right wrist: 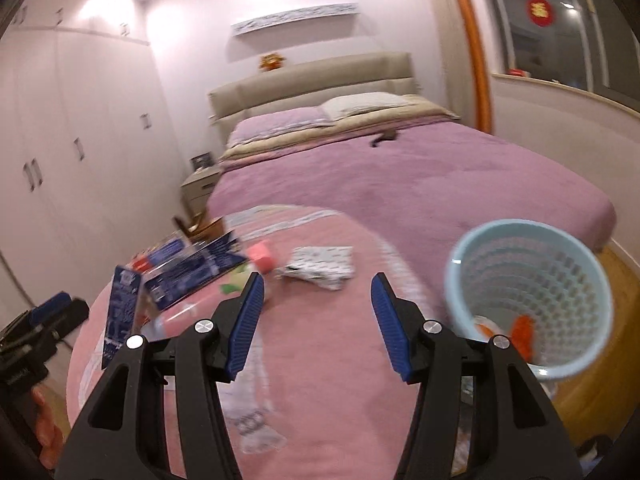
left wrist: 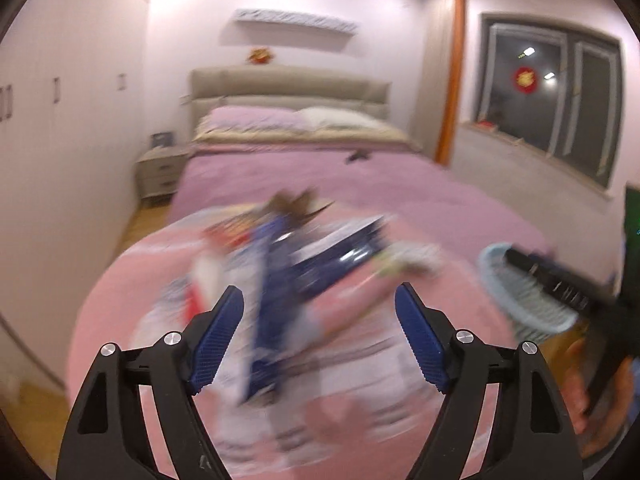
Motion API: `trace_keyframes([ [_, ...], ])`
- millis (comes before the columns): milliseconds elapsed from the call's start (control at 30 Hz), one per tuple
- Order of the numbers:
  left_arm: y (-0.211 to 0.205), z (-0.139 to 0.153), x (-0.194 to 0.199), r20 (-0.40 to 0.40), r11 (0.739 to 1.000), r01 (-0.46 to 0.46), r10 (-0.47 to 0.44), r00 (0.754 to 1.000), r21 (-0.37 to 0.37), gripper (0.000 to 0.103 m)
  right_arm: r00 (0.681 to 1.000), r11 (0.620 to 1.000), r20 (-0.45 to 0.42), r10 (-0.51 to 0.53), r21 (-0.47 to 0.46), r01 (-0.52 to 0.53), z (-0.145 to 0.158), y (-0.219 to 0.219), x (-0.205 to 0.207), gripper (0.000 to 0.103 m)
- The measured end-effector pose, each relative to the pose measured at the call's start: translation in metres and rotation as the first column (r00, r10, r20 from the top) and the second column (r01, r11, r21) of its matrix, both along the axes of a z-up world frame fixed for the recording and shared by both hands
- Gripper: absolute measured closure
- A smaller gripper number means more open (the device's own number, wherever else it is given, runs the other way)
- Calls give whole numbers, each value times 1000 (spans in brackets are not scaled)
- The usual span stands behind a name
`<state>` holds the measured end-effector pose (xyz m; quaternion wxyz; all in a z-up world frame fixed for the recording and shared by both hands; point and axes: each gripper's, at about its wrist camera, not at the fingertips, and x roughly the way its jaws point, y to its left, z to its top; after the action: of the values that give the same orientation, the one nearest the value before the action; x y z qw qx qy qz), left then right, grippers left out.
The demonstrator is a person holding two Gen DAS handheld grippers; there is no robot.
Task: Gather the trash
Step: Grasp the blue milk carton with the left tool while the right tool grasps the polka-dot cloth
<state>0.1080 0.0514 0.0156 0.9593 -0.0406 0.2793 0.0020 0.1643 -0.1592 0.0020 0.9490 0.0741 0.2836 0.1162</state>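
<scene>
Trash [right wrist: 192, 272] lay scattered on a pink blanket [right wrist: 320, 360] at the foot of the bed [right wrist: 440, 184]: blue wrappers, a pink packet [right wrist: 262, 258] and a patterned packet [right wrist: 320, 266]. A pale blue basket [right wrist: 528, 300], already holding orange scraps, stood just right of the blanket. Both the left tool [left wrist: 320, 336] and the right tool [right wrist: 316, 324] hovered open and empty. Judging by the blur, slowing down before closing on one wrapper would help.
</scene>
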Motion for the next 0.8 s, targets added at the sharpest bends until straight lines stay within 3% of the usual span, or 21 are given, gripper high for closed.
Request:
trace_keyframes([
  [167, 24, -35, 7, -88, 998, -65, 67, 994, 24, 27, 997, 998, -54, 50, -24, -51, -16, 30, 28, 51],
  [333, 30, -57, 16, -117, 990, -101, 113, 987, 102, 27, 996, 996, -89, 30, -81, -37, -28, 29, 66, 51],
  [467, 27, -68, 22, -135, 983, -125, 143, 981, 136, 30, 993, 991, -119, 12, -129, -27, -40, 22, 104, 51],
  [600, 25, -72, 27, -144, 982, -125, 145, 979, 142, 35, 978, 993, -204, 48, -94, -68, -59, 16, 141, 51],
  [800, 24, -71, 32, -138, 972, -147, 173, 975, 183, 44, 964, 986, -248, 94, -109, -124, -69, 22, 168, 51],
])
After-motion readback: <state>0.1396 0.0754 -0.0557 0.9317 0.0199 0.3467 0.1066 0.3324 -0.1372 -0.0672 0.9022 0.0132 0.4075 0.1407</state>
